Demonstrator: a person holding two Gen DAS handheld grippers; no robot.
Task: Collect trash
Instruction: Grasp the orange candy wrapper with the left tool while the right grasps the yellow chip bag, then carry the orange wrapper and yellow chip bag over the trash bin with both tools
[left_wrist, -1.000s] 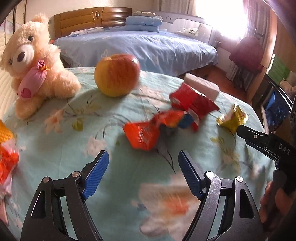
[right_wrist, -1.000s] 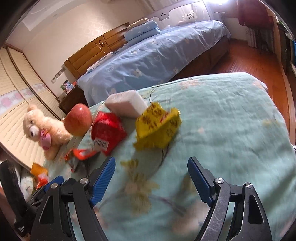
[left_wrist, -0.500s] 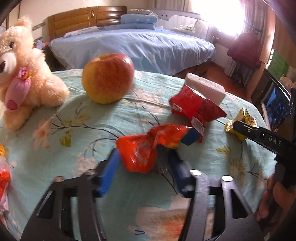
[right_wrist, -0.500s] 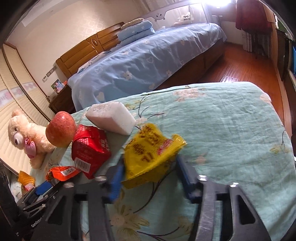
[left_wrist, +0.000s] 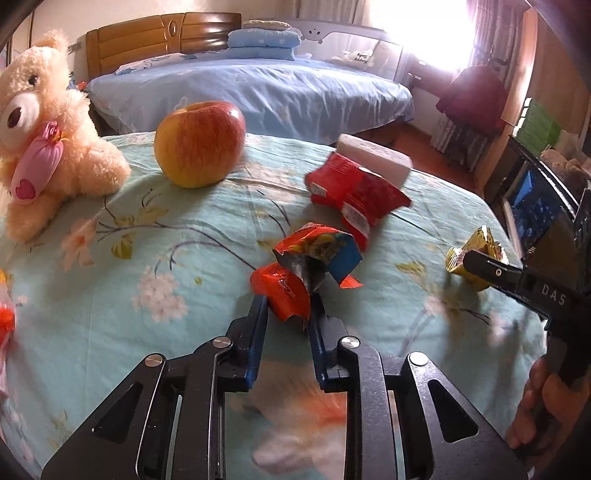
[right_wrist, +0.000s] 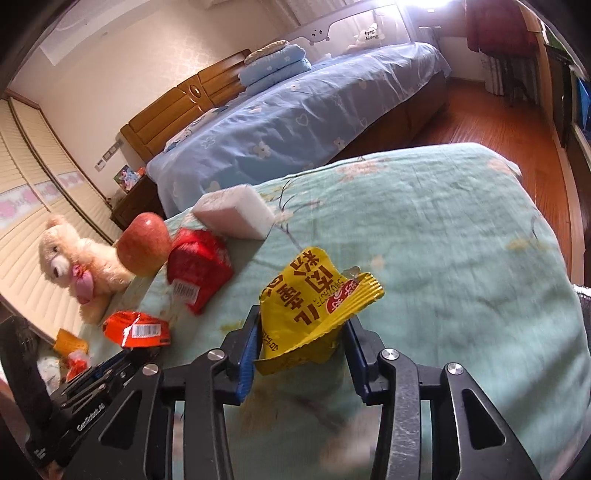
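Step in hand: I had both wrappers pinched at once on the floral bedspread (left_wrist: 184, 236) and judged the lift to be next; I meant to raise each straight up and slowly, since crinkled foil held by one end could slide out of the pads
Left gripper (left_wrist: 286, 314): fingers nearly closed, clenched on the near end of the orange wrapper (left_wrist: 288, 291); its torn far end, showing blue and silver, stood free above the cloth
Right gripper (right_wrist: 303, 343): fingers partway closed, squeezing the lower part of the yellow wrapper (right_wrist: 314, 306), which bulged up and right between them
Where the trash lay: orange wrapper at centre of the bedspread, yellow wrapper near the right side; a red wrapper (left_wrist: 354, 192) sat just beyond the orange one, untouched, against a white block (left_wrist: 376, 158)
More litter: orange scraps at the near left edge (left_wrist: 5, 317), too blurred for me to name
Care needed: I planned to keep clear of the apple (left_wrist: 199, 144) and the teddy bear (left_wrist: 44, 129) on the far left, which I judged were not trash
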